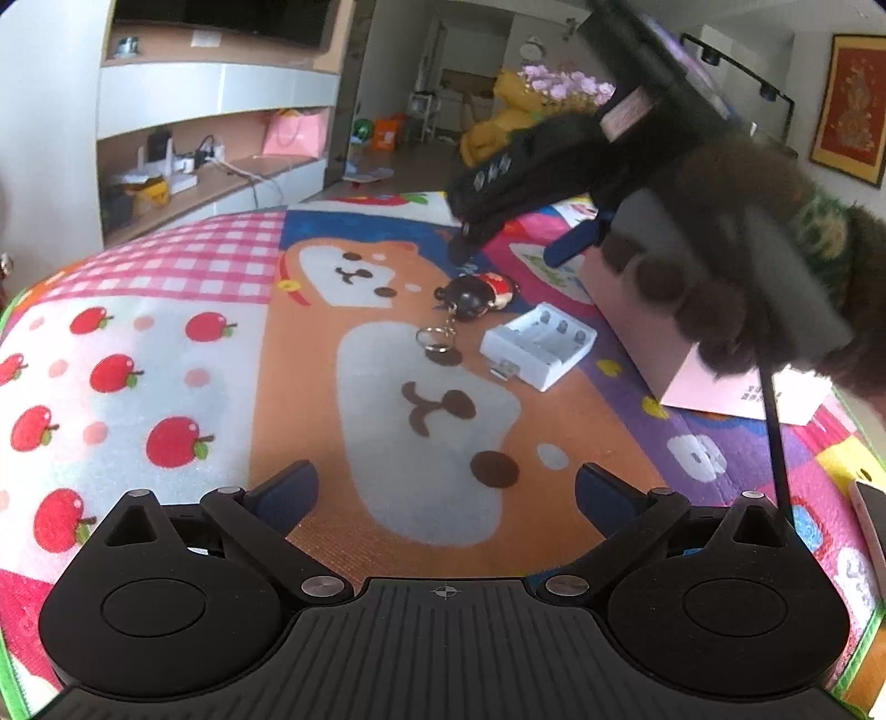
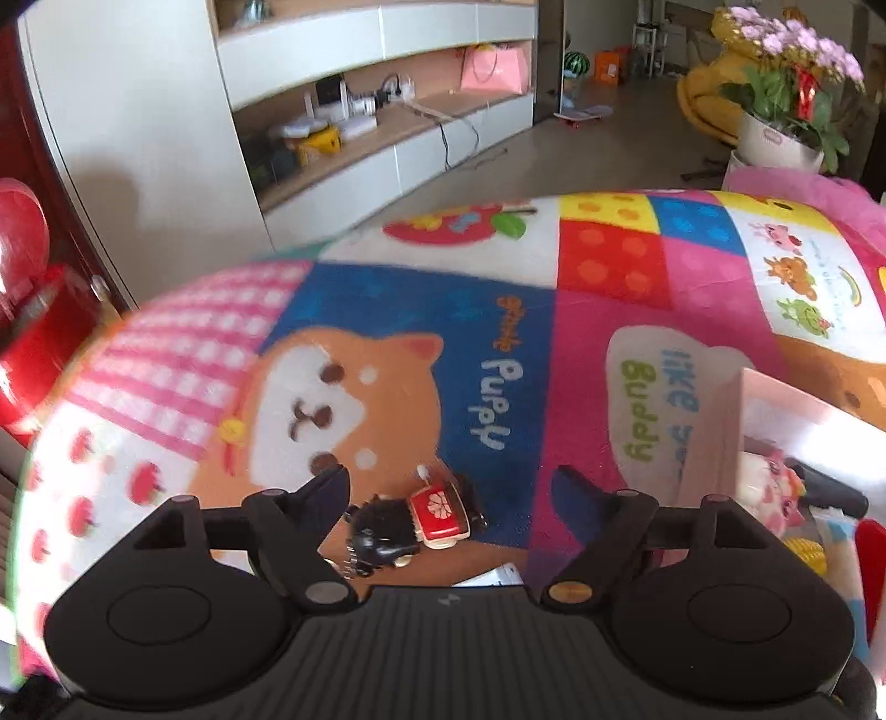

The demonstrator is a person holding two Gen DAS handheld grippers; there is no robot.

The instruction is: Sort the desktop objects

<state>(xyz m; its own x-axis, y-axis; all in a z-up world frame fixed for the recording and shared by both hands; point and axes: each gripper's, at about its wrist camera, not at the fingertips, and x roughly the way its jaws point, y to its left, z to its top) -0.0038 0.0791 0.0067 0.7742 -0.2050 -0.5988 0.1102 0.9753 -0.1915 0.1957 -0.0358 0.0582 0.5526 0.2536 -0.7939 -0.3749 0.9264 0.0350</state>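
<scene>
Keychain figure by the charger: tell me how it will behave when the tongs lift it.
The keychain figure looks small and hard, so probably light and rigid. Its ring hangs on a short chain and will likely dangle and swing. The rounded glossy body may slip or twist between the pads.

Daylight is filling the room evenly, leaving shadows soft; fisheye distortion is bowing the patterned cloth (image 1: 183, 354) and shelving (image 2: 387, 50) toward the edges; motion blur is smearing the right gripper (image 1: 470, 221) in the left view; glare is washing out the pink box (image 2: 786, 421).
</scene>
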